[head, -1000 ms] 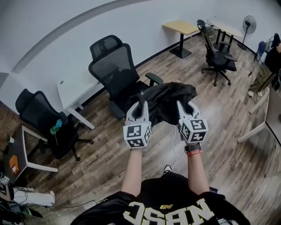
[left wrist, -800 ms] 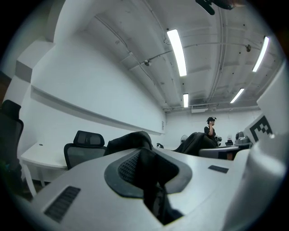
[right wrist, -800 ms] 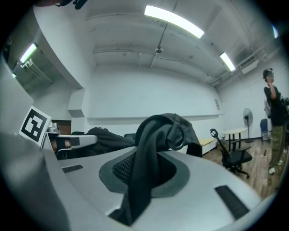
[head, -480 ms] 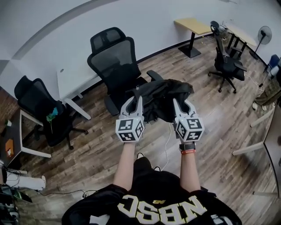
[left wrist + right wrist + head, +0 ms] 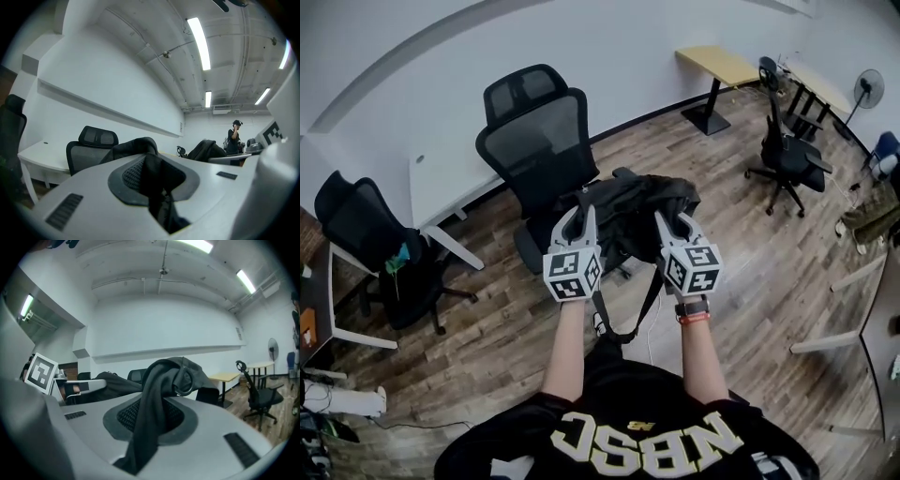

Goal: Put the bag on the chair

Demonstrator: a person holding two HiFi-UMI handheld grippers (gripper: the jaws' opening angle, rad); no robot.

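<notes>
A black fabric bag (image 5: 633,206) hangs in the air between both grippers, over the seat of a black mesh office chair (image 5: 534,141). My left gripper (image 5: 584,217) is shut on the bag's left side; dark fabric (image 5: 157,176) is pinched between its jaws. My right gripper (image 5: 664,217) is shut on the bag's right side, where a strap with a metal ring (image 5: 180,380) runs through its jaws. A loose strap (image 5: 623,314) dangles below the bag.
A white desk (image 5: 441,183) stands left of the chair, with a second black chair (image 5: 370,253) beside it. A wooden table (image 5: 722,70), another office chair (image 5: 783,155) and a fan (image 5: 865,89) are at the far right. A person (image 5: 233,136) stands far off.
Both grippers have carried the bag closer to the mesh chair, and the view has shifted left. A strap now hangs loose below the bag.
</notes>
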